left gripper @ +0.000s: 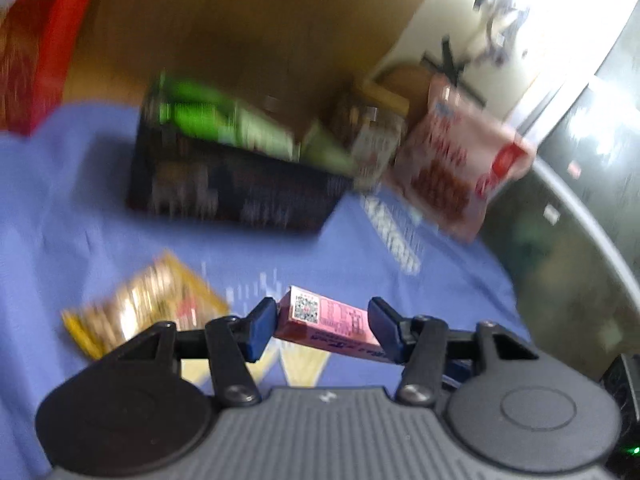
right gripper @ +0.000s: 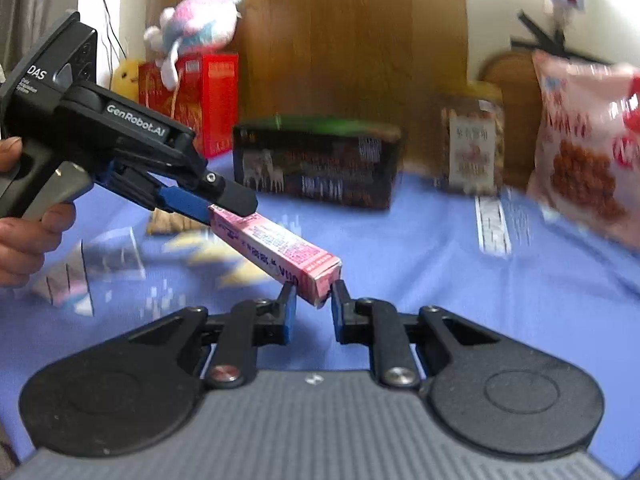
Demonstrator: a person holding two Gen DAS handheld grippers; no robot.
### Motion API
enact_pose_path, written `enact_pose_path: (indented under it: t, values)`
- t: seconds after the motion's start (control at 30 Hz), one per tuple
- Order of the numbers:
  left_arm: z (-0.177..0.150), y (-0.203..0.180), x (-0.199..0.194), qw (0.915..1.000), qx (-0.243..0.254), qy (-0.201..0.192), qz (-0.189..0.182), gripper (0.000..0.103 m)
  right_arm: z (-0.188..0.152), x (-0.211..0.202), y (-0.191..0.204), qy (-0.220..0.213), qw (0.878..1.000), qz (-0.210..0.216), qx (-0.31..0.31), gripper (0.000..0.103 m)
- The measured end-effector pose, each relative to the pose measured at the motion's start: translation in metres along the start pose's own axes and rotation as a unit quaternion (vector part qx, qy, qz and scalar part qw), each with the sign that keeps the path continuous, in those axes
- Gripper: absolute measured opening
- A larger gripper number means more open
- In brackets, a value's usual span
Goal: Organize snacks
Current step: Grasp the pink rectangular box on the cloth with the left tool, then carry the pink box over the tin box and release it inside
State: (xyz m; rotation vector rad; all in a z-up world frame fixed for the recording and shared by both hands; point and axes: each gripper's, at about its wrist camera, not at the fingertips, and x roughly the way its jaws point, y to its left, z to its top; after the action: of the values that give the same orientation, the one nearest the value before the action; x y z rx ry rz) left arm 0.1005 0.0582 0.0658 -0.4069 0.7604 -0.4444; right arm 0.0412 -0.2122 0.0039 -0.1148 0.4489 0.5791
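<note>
My left gripper (left gripper: 323,322) is shut on a long pink snack box (left gripper: 326,322) and holds it above the blue cloth. In the right wrist view the left gripper (right gripper: 216,206) comes in from the left, holding one end of the pink box (right gripper: 276,250). The box's other end sits between the fingertips of my right gripper (right gripper: 314,300), which is slightly open around it; I cannot tell if the pads touch it. A dark storage box (left gripper: 236,184) holding green packs stands behind; it also shows in the right wrist view (right gripper: 316,160).
A yellow snack bag (left gripper: 140,308) lies on the blue tablecloth (left gripper: 80,200). A pink-white chip bag (right gripper: 588,148), a jar (right gripper: 474,140), a red box (right gripper: 200,96) and a plush toy (right gripper: 200,24) stand along the back. A wooden panel (right gripper: 352,40) is behind.
</note>
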Motion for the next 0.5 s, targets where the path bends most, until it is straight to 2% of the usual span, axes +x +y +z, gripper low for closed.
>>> enact_pose_path:
  t: [0.13,0.3,0.4,0.5]
  values:
    - [0.042,0.002,-0.004,0.9990,0.003,-0.043,0.013,0.051,0.038,0.014,-0.005,-0.043,0.999,-0.002,-0.022,0.021]
    - [0.095,0.021,0.022,0.9969,-0.017,-0.069,0.035,0.052,0.089,0.056,-0.022,-0.080,0.996,-0.004,-0.027,0.021]
    - [0.115,0.032,0.048,0.9961,-0.032,-0.064,0.051,0.052,0.108,0.089,-0.029,-0.078,0.996,-0.011,-0.032,0.022]
    - [0.119,0.038,0.076,0.9967,-0.030,-0.041,0.063,0.056,0.112,0.123,-0.037,-0.064,0.997,-0.028,-0.034,0.031]
